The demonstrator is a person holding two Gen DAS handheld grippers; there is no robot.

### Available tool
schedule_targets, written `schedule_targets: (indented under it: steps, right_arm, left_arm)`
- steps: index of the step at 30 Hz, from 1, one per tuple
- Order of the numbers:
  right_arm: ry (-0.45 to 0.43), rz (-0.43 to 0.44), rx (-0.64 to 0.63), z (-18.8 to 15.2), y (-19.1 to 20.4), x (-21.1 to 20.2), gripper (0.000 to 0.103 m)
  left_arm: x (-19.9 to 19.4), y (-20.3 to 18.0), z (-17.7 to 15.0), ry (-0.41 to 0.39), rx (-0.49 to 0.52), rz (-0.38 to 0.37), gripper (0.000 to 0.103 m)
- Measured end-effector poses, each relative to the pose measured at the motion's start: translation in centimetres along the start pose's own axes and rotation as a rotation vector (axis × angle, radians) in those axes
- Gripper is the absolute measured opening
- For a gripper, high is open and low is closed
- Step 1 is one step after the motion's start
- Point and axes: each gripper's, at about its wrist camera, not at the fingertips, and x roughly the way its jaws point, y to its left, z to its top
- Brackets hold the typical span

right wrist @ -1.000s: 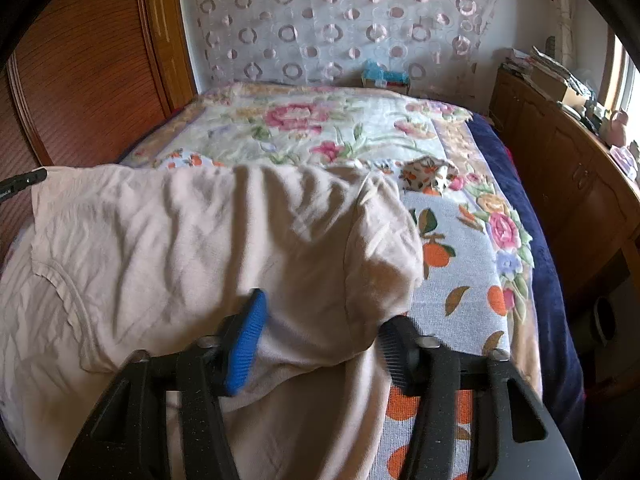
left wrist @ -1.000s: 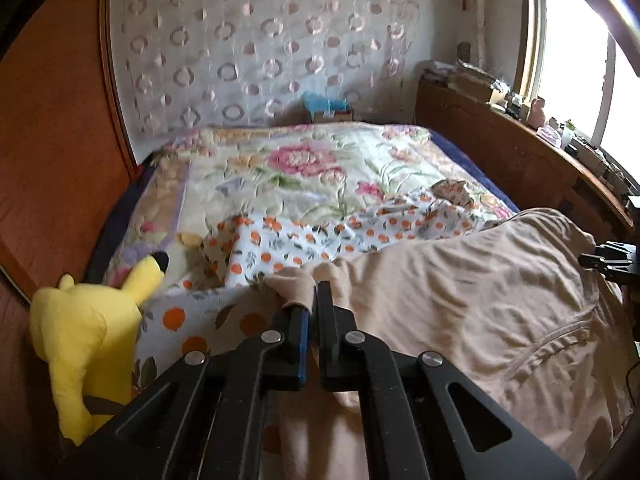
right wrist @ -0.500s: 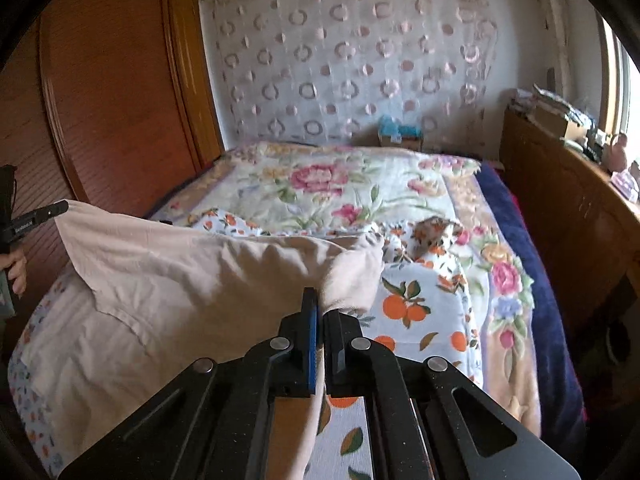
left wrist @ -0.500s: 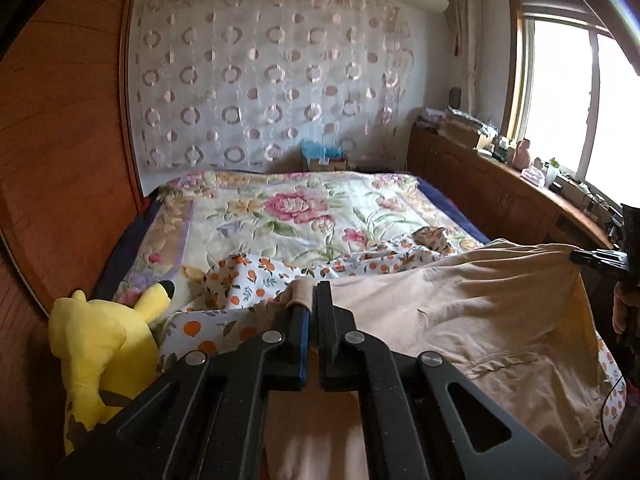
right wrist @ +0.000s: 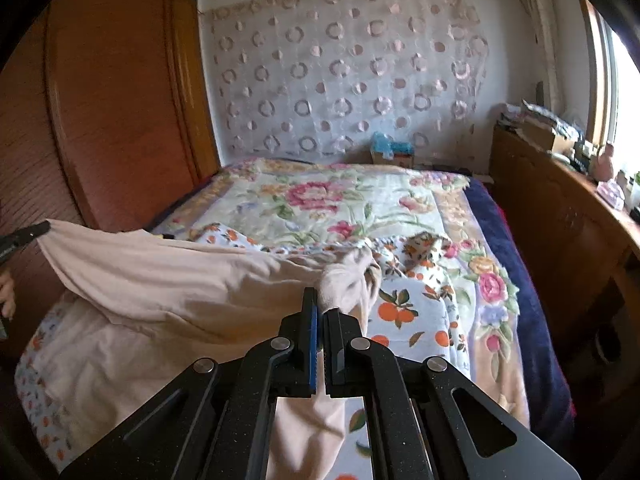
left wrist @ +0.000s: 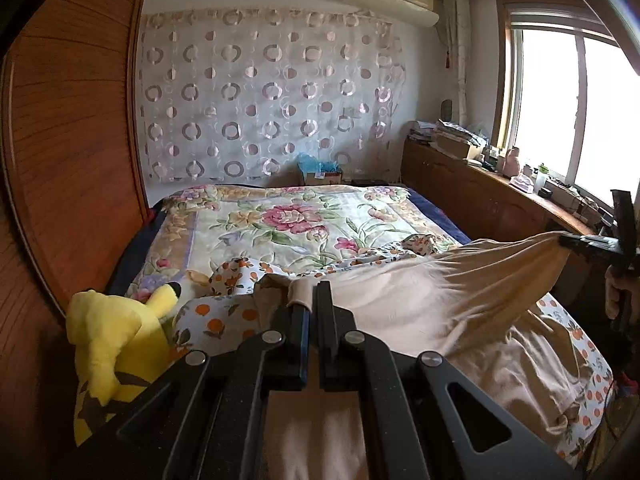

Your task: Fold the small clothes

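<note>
Left-wrist view showed the left gripper [left wrist: 310, 294] clenched on one corner of the beige shirt [left wrist: 420, 300]. The right gripper [right wrist: 320, 308] pinched the opposite corner, so the cloth hung stretched between them above the bed [left wrist: 280, 224], its lower part draped on the orange-print sheet [right wrist: 416, 320]. A yellow plush toy [left wrist: 116, 344] sat just left, possibly touching the sheet.

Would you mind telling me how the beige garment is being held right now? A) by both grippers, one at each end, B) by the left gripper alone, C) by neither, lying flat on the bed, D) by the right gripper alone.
A: the left gripper and the right gripper are each shut on a corner of the beige garment, which hangs stretched between them above the bed.
</note>
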Motion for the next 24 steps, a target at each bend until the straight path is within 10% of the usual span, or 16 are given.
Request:
schedule_targets:
  steps: [12, 24]
  right_arm:
    - [0.016, 0.008, -0.022, -7.0, 0.2, -9.0, 0.002]
    - [0.212, -0.009, -0.011, -14.8, 0.1, -4.3, 0.004]
  left_arm:
    - [-7.1, 1.6, -6.6, 0.004, -0.076, 0.032, 0.003]
    - [-5.3, 2.3, -13.0, 0.181, -0.088, 0.067, 0.007]
